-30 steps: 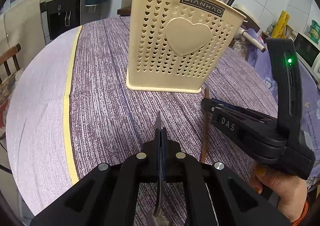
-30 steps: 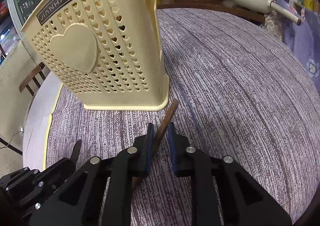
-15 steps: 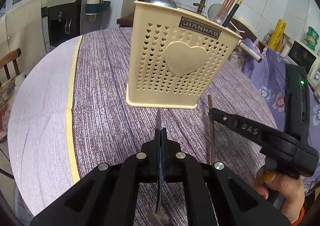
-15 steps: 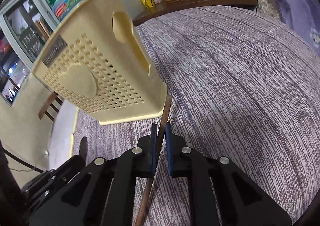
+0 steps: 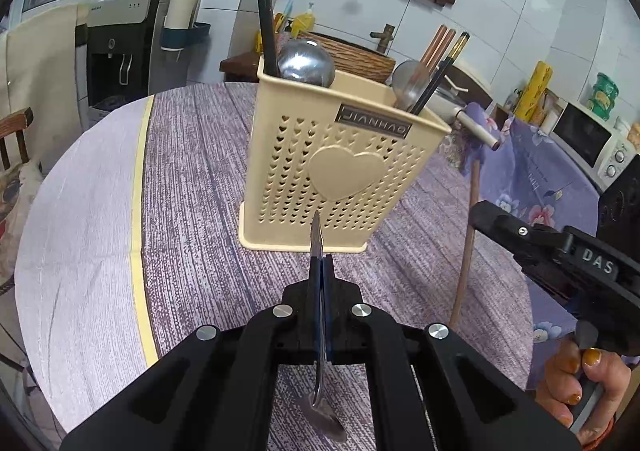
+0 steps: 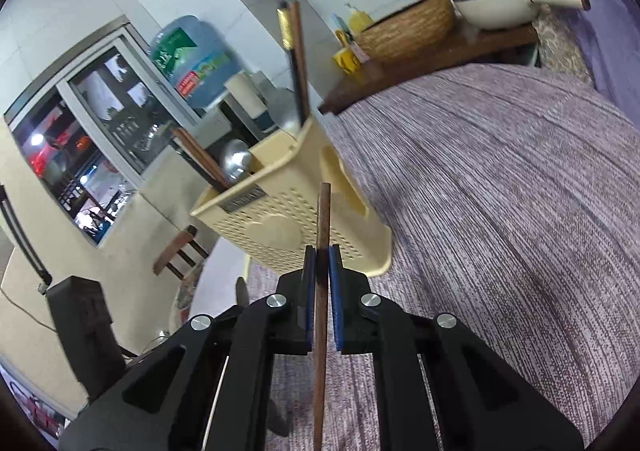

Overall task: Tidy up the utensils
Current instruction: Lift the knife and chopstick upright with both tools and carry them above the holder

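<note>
Lifted chopstick (image 6: 322, 235), lower end cropped

Cream plastic on the utensil holder (image 5: 340, 167), smooth with a soft sheen, punched through with little hearts and wearing a dull metal nameplate (image 5: 374, 119). Polished steel ladle bowl (image 5: 306, 63) gleams above its rim, beside a glossy black chopstick (image 5: 267, 21) with a gold band. The left tongs (image 5: 320, 267), matt black plastic with bright metal screws and blue rubbery pads, pinch a shiny steel spoon (image 5: 320, 403). Right tongs (image 6: 320, 263), same matt black, clamp a brown wooden chopstick (image 6: 322, 219), smooth and satin. The counter (image 5: 192, 251) wears a purple cloth, streaky and coarse-woven, matt throughout, with a yellow stripe.
</note>
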`<action>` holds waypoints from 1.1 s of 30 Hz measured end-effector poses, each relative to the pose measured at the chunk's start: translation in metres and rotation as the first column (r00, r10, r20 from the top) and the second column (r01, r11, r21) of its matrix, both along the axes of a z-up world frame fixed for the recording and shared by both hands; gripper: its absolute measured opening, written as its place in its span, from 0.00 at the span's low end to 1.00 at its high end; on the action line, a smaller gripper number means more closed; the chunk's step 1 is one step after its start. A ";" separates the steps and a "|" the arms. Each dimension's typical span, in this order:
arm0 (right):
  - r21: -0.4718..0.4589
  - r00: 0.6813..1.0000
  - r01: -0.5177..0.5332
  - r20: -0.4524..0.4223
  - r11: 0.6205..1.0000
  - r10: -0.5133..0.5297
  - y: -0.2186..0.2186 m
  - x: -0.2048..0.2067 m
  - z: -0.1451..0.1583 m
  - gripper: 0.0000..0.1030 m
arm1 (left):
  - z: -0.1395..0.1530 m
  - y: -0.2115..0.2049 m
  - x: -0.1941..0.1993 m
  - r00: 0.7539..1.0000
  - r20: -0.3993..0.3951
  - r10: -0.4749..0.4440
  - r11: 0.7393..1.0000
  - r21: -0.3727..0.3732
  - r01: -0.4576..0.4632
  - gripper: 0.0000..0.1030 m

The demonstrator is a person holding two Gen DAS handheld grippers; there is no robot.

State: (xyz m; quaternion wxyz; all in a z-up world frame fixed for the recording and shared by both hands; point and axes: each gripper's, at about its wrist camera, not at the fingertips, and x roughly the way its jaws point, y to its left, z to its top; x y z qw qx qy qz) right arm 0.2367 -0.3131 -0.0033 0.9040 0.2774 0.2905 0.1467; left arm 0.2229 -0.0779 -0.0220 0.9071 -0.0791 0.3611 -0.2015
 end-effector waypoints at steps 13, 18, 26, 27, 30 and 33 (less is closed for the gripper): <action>-0.053 0.995 -0.034 0.089 0.998 0.039 0.005 -0.021 0.037 0.03 | 0.010 0.008 -0.002 1.000 0.018 -0.017 0.999 -0.037 0.018 0.02; -0.180 1.000 0.003 -0.008 0.984 -0.005 0.017 -0.006 0.020 0.10 | 0.011 0.011 -0.004 1.000 0.026 -0.007 0.999 -0.033 0.008 0.02; -0.340 0.966 0.053 -0.220 0.939 -0.135 0.033 0.036 -0.048 0.40 | 0.009 0.016 -0.006 1.000 0.016 0.008 0.999 -0.038 -0.007 0.02; -0.347 0.957 0.061 -0.246 0.936 -0.153 0.032 0.042 -0.057 0.35 | 0.009 0.017 -0.006 1.000 0.016 0.008 0.999 -0.038 -0.007 0.02; -0.398 0.943 0.069 -0.272 0.915 -0.190 0.037 0.054 -0.070 0.32 | 0.009 0.017 -0.006 1.000 0.016 0.004 0.999 -0.039 -0.004 0.02; -0.475 0.942 0.064 -0.263 0.878 -0.211 0.046 0.060 -0.073 0.25 | 0.008 0.017 -0.005 1.000 0.017 0.001 0.999 -0.038 -0.001 0.02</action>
